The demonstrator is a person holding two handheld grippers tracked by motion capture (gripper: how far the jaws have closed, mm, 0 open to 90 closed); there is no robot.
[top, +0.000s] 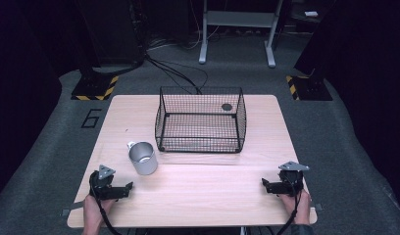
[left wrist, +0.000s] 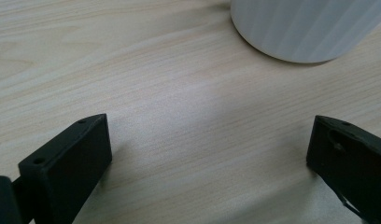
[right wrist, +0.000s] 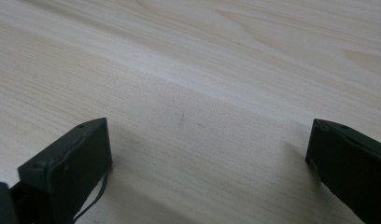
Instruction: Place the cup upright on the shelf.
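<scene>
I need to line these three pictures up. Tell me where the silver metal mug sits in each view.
High view: the silver metal mug stands left of centre, beside the black wire basket, just beyond the left gripper.
Left gripper view: its rounded lower wall fills the top right corner, beyond the open jaws.
Right gripper view: not in it.
Shared landmark: the pale wooden table.

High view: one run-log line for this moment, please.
left gripper open, empty | right gripper open, empty | metal cup upright beside wire basket
</scene>
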